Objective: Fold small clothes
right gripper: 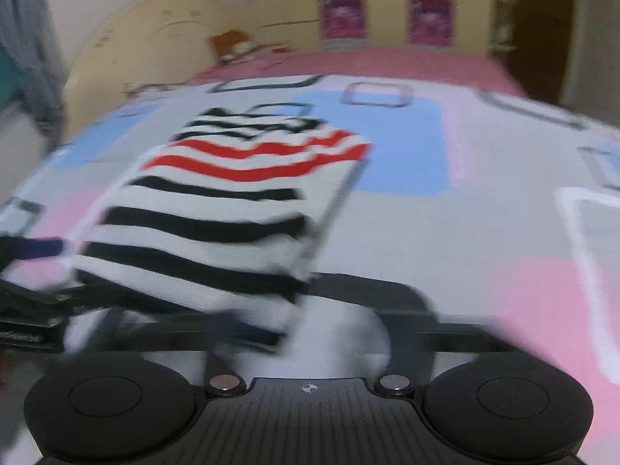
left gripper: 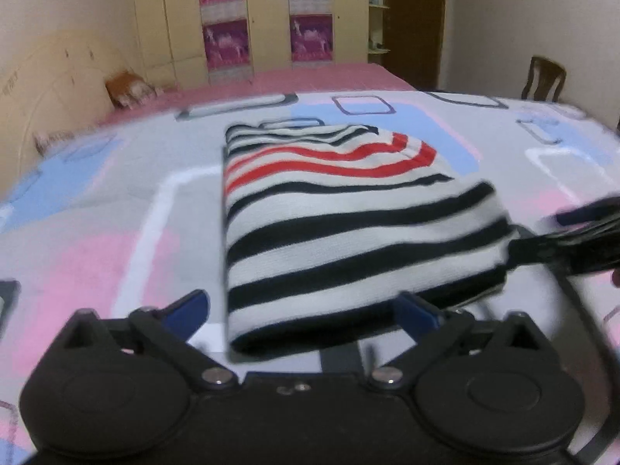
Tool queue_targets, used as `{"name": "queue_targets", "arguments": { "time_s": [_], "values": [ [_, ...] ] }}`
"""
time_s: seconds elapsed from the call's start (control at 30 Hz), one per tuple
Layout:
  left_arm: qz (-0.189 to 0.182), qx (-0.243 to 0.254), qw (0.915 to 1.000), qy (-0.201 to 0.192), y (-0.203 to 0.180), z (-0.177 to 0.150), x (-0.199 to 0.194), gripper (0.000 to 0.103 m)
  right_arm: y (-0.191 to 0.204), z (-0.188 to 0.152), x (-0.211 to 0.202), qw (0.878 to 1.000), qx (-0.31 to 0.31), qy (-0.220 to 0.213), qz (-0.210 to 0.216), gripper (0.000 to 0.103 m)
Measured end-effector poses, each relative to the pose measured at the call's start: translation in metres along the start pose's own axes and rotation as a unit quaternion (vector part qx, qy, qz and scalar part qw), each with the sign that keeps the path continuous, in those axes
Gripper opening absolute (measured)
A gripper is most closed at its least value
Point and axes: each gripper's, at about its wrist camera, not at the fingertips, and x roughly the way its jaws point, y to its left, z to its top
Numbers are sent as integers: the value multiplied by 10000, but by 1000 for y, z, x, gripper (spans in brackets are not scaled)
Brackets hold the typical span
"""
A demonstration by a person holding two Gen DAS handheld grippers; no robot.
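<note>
A small striped garment (left gripper: 333, 217), white with black and red stripes, lies folded into a narrow rectangle on the patterned bed cover (left gripper: 116, 201). My left gripper (left gripper: 306, 310) is open, its blue-tipped fingers (left gripper: 190, 306) spread either side of the garment's near edge. My right gripper enters the left wrist view from the right (left gripper: 542, 248) at the garment's near right corner. In the blurred right wrist view the garment (right gripper: 240, 201) lies ahead and its near end drapes over the right gripper (right gripper: 310, 310), whose fingers are spread wide. The left gripper shows at the left edge (right gripper: 35, 271).
The bed cover has pink, blue and grey squares. A pink sheet (left gripper: 279, 81) and a stuffed toy (left gripper: 128, 89) lie beyond, near the curved headboard (right gripper: 155, 38). Wardrobes (left gripper: 248, 15) stand behind. A wooden chair (left gripper: 542, 77) stands at the far right.
</note>
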Motion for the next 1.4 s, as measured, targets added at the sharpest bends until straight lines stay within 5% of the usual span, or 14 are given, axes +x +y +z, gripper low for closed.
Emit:
{"name": "queue_targets", "arguments": {
  "time_s": [0.37,0.57,0.9,1.4],
  "values": [
    [3,-193,9993,-311,-30,-13,-96,103,-2,-29,-87,9996,159,-156,-158,103],
    [25,-482,9977,-483,-51,-18,-149,103,2,-44,-160,9967,425,-646,-267,103],
    [7,-527,9957,-757,-88,-56,-232,103,18,-108,-247,9955,571,-661,-366,103],
    [-5,-680,9927,-1000,-100,-88,-283,103,45,-139,-309,9932,381,-1013,-432,103]
  ]
}}
